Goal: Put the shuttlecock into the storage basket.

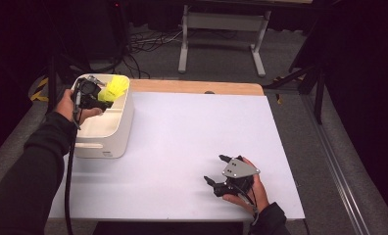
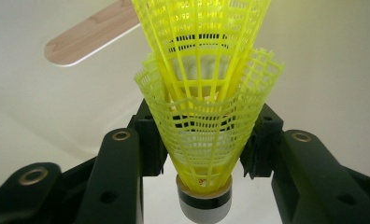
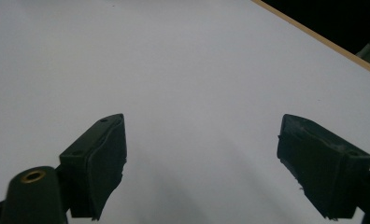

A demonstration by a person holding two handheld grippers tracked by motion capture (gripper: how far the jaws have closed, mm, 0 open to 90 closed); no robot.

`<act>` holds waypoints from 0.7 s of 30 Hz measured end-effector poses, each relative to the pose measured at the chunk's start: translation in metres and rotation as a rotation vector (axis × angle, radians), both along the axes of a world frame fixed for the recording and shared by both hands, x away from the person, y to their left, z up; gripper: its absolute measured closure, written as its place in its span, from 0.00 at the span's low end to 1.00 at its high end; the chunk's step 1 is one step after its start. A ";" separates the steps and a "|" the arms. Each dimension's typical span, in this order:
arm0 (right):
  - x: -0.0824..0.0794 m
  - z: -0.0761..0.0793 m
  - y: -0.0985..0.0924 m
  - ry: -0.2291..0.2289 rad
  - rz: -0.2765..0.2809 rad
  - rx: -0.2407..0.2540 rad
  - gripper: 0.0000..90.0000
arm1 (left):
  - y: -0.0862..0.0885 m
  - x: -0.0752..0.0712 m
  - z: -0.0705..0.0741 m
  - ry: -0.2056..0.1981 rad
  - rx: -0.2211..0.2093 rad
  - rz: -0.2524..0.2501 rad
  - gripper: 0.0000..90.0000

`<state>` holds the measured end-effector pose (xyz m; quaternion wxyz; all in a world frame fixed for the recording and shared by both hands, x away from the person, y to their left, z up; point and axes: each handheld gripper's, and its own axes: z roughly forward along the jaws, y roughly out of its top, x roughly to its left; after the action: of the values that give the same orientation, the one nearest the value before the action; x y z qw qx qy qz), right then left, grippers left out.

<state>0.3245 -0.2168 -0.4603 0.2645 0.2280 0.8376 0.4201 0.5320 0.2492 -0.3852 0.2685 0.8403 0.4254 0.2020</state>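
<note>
Nearby, wooden board (image 2: 92, 35) beyond shuttlecocks (image 2: 206, 116).

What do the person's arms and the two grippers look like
Both forearms wear dark long sleeves. The left gripper and right gripper are black, with two blocky jaws and brass-coloured rivets. A black cable trails from the left; a grey three-cornered plate tops the right.

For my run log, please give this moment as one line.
left gripper: holds stacked yellow plastic shuttlecocks over white bin | right gripper: open, empty
</note>
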 end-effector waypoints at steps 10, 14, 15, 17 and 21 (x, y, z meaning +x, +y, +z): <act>0.003 -0.003 0.001 0.022 0.003 -0.009 0.19 | -0.005 0.005 -0.005 0.059 0.031 -0.017 0.62; 0.003 -0.004 0.002 0.025 0.006 -0.011 0.19 | -0.007 0.006 -0.007 0.082 0.046 -0.022 0.60; 0.002 -0.004 0.002 0.025 0.007 -0.011 0.19 | -0.007 0.006 -0.007 0.085 0.050 -0.029 0.59; 0.002 -0.004 0.002 0.026 0.007 -0.014 0.19 | -0.008 0.006 -0.007 0.085 0.053 -0.030 0.58; 0.003 -0.005 0.002 0.031 0.005 -0.015 0.18 | -0.009 0.008 -0.008 0.088 0.061 -0.034 0.55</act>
<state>0.3274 -0.2148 -0.4651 0.2522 0.2302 0.8454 0.4108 0.5396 0.2405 -0.3930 0.2274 0.8633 0.4160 0.1732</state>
